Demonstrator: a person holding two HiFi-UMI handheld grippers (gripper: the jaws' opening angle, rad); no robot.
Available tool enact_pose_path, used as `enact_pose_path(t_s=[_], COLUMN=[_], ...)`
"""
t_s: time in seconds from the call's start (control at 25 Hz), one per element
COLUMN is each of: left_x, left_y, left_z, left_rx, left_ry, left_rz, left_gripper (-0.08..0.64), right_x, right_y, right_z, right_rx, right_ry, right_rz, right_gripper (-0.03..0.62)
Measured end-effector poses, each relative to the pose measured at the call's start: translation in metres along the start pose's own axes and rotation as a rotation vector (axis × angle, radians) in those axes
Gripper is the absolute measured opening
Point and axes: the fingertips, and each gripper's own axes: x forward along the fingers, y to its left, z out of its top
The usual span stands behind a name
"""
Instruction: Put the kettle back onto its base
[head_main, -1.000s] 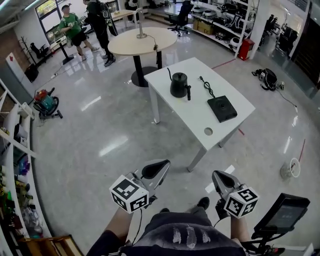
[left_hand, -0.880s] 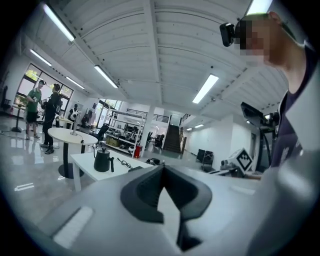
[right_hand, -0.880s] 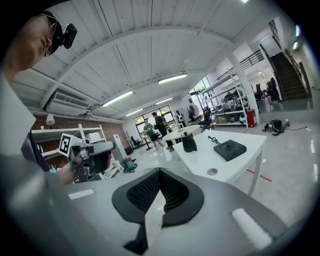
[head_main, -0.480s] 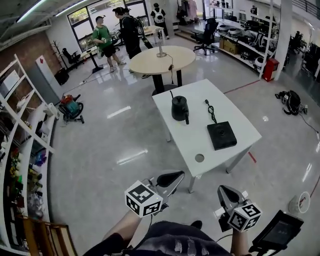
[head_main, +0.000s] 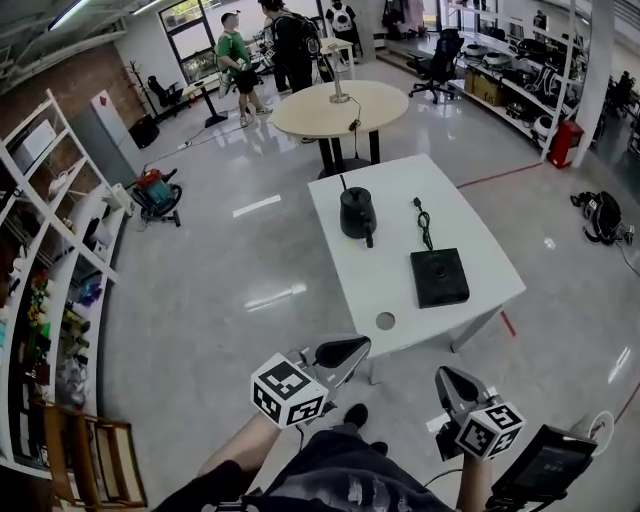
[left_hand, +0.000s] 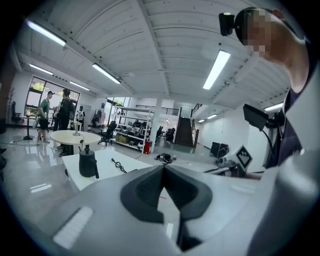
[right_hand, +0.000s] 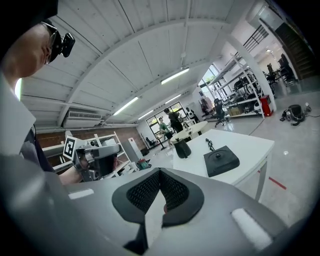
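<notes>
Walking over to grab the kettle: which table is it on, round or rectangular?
The nearer, white rectangular table: the black kettle stands on it, apart from its flat black base. The round beige table lies beyond.

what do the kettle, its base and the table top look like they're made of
kettle: matt black, probably coated metal; its body shows no glare.
base: flat black slab, likely plastic, with a dull surface.
table: smooth, evenly bright white top, laminate or painted board; the pictures don't settle which.
</notes>
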Motion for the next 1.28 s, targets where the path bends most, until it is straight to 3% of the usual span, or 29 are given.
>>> enact_pose_path(t_s=[0.28, 0.48, 0.68, 0.84, 1.08, 1.28], left_x=[0.039, 0.073, 0.105, 0.118, 0.130, 0.167], left_y=[0.047, 0.091, 0.130, 0.138, 0.147, 0.127], left_z=[0.000, 0.015, 0.019, 0.035, 0.046, 0.058], left_rx=[-0.063, -0.112, -0.105, -0.098, -0.108, -0.106], left_ry=[-0.050, -0.067, -0.053, -0.082, -0.089, -0.094], left_rz=[0.026, 0.019, 0.004, 0.003, 0.115, 0.211], left_gripper=[0.000, 0.000, 0.000, 0.000, 0.000, 0.000], right_x=[0.037, 0.073, 0.104, 0.117, 0.138, 0.119], right_y=[-0.023, -0.046, -0.070, -0.079, -0.099, -0.142], right_z=[0.042, 0.080, 0.092, 0.105, 0.129, 0.143], right_rx=[-0.108, -0.158, -0.175, -0.191, -0.196, -0.207], right_ry=[0.029, 0.078, 0.110, 0.127, 0.117, 0.126], right_rz=[0.006, -0.045, -0.084, -0.069, 0.038, 0.109], right_gripper=[0.000, 0.000, 0.000, 0.000, 0.000, 0.000])
